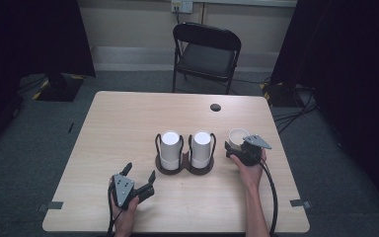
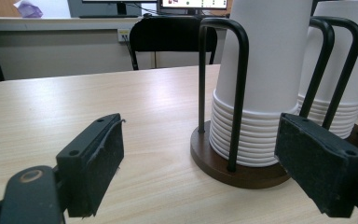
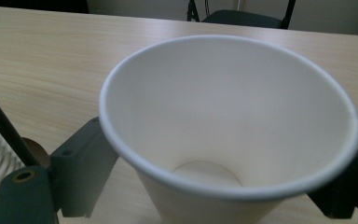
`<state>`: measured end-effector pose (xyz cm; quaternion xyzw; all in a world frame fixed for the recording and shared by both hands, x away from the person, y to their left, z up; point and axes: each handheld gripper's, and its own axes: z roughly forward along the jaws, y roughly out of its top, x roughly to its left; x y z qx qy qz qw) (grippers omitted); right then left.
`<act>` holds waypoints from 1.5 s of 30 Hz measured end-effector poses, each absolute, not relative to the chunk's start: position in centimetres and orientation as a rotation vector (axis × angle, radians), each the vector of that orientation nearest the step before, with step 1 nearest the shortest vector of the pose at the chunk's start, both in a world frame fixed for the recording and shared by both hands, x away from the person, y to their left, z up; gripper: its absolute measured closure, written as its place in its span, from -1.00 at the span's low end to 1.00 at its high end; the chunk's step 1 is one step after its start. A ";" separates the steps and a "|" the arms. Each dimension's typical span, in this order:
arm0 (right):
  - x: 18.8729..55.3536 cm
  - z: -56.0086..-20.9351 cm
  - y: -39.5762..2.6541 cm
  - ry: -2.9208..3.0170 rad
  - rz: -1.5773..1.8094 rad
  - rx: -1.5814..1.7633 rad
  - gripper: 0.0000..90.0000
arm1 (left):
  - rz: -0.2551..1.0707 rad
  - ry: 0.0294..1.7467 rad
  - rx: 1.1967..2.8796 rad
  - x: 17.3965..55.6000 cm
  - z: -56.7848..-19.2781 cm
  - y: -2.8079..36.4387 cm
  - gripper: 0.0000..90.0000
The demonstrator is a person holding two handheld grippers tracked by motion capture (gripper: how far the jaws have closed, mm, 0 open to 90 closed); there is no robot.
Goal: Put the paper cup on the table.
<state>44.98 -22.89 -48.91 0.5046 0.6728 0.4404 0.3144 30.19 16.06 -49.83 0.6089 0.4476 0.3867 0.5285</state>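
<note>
An upright white paper cup [image 1: 238,135] [image 3: 223,121] stands on the table right of the middle. My right gripper [image 1: 238,144] [image 3: 214,191] is open with the cup between its jaws, and a gap shows beside the cup's wall. Two stacks of upturned white cups [image 1: 170,147] [image 1: 202,147] sit in a dark wooden holder [image 1: 185,169] with black wire loops. The left stack [image 2: 256,93] rises just ahead of my left gripper [image 1: 140,173] [image 2: 205,156]. This gripper is open and holds nothing, resting near the table's front left.
A black folding chair [image 1: 206,54] stands behind the table's far edge. A dark cable hole [image 1: 215,107] lies in the tabletop [image 1: 123,118] near the back right. Black curtains hang on both sides.
</note>
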 end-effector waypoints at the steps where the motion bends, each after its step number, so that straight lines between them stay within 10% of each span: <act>1: 45.0 -48.9 -22.9 1.773 1.161 1.330 -0.69 | 0.924 1.069 1.455 30.2 -49.8 16.1 -0.65; 45: 33.5 -46.8 -20.8 1.577 1.301 1.198 -0.69 | 0.990 1.127 1.445 30.0 -49.8 15.7 -0.66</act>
